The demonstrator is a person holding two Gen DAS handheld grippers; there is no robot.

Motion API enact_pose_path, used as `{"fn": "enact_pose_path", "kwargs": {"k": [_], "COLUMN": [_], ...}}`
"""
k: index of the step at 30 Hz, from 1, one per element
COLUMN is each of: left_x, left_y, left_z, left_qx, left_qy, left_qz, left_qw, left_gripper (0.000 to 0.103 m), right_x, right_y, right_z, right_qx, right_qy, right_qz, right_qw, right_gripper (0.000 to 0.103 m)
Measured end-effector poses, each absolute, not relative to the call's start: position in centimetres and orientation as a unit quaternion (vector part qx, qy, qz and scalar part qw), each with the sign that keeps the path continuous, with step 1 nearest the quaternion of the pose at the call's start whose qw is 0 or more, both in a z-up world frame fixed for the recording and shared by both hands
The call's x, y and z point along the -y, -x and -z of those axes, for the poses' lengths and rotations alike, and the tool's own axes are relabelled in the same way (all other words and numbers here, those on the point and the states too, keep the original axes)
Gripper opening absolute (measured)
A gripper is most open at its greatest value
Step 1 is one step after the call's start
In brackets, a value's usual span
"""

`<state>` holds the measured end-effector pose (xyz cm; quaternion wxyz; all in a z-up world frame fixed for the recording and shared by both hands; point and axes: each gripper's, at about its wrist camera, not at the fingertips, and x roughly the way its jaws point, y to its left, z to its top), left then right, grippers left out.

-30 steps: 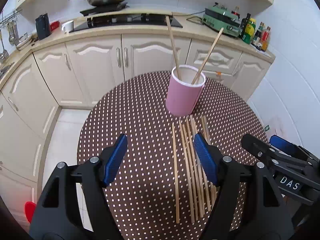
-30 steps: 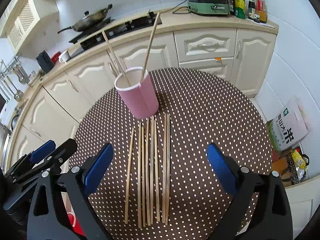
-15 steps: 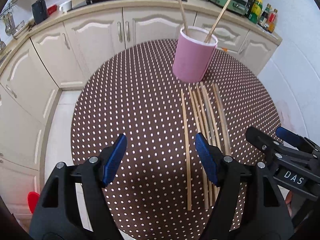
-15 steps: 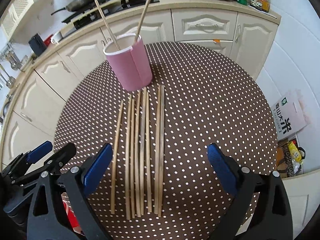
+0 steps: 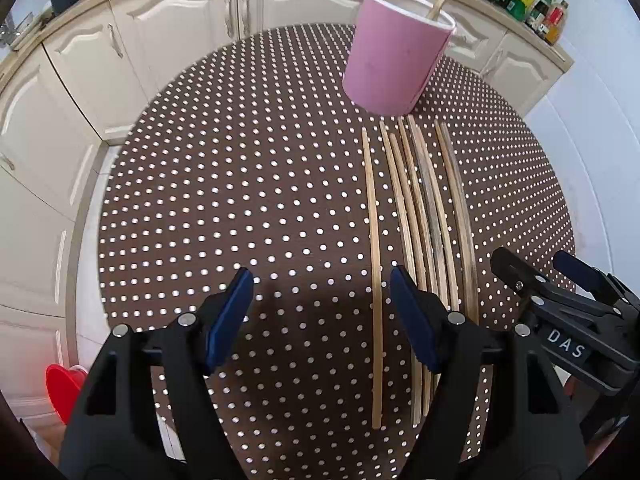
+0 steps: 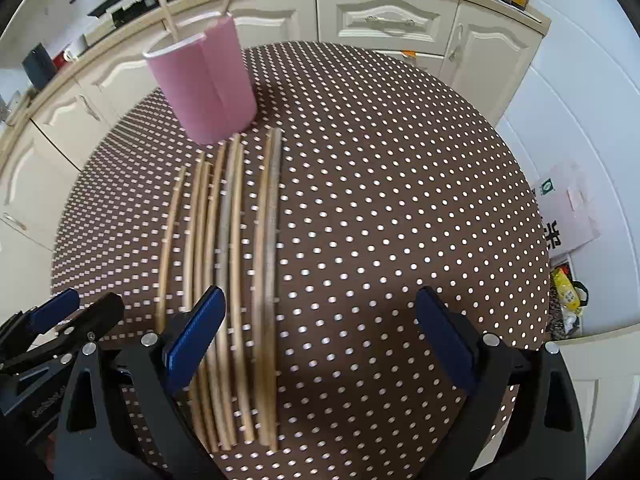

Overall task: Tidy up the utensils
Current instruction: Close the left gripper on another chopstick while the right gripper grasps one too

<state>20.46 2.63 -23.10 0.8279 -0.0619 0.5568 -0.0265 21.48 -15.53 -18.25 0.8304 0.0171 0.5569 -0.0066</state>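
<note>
Several wooden chopsticks point(image 5: 420, 216) lie side by side on the round brown polka-dot table point(image 5: 240, 184), running toward a pink cup point(image 5: 394, 52) that holds two upright chopsticks. My left gripper point(image 5: 322, 316) is open and empty, just left of the near ends of the chopsticks. In the right wrist view the chopsticks point(image 6: 232, 264) lie below the pink cup point(image 6: 204, 88). My right gripper point(image 6: 320, 336) is open and empty, low over the rightmost chopsticks. Each gripper shows at the edge of the other's view.
Cream kitchen cabinets point(image 5: 168, 20) and a counter stand behind the table. Bottles point(image 5: 548, 12) stand on the counter at the right. A red object point(image 5: 64, 388) is on the floor at the left; bags point(image 6: 568, 216) lie on the floor at the right.
Both grippers have lowered and moved forward toward the table; the chopsticks and cup appear larger and closer. Both stay open and empty. Nothing on the table has moved.
</note>
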Motion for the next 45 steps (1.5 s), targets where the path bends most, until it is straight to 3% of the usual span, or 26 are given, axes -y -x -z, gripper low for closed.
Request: {"fn": "enact_pose_path", "kwargs": {"k": [27, 30, 32, 34, 38, 41, 45], "left_x": [0.6, 0.7, 0.5, 0.2, -0.4, -1.2, -2.7], "left_y": [-29.3, -31.1, -32.2, -33.1, -35.3, -36.7, -38.0], "left_z": [26.6, 26.6, 26.6, 26.5, 26.2, 26.3, 26.3], "left_qx": [-0.592, -0.597, -0.599, -0.595, -0.584, -0.58, -0.582], "left_qy": [0.005, 0.01, 0.018, 0.029, 0.03, 0.04, 0.077], "left_qz": [-0.005, -0.018, -0.023, -0.027, -0.014, 0.0, 0.007], "left_qw": [0.806, 0.802, 0.8, 0.802, 0.811, 0.813, 0.809], "left_gripper": [0.07, 0.07, 0.069, 0.062, 0.03, 0.011, 0.007], "right_x": [15.7, 15.5, 15.0, 14.3, 13.0, 12.0, 11.1], "right_y": [-28.6, -29.4, -30.3, -30.9, -31.6, -32.3, -32.8], "right_z": [22.7, 22.6, 22.4, 22.2, 22.1, 22.2, 21.8], "right_qx": [-0.603, -0.601, -0.594, -0.589, -0.579, -0.573, -0.575], "right_qy": [0.003, 0.001, 0.008, 0.016, 0.023, 0.028, 0.011], "right_qz": [0.02, 0.016, 0.003, -0.008, -0.024, -0.037, -0.041], "right_qw": [0.797, 0.799, 0.805, 0.808, 0.815, 0.818, 0.817], "right_gripper": [0.09, 0.081, 0.063, 0.051, 0.022, 0.006, 0.005]}}
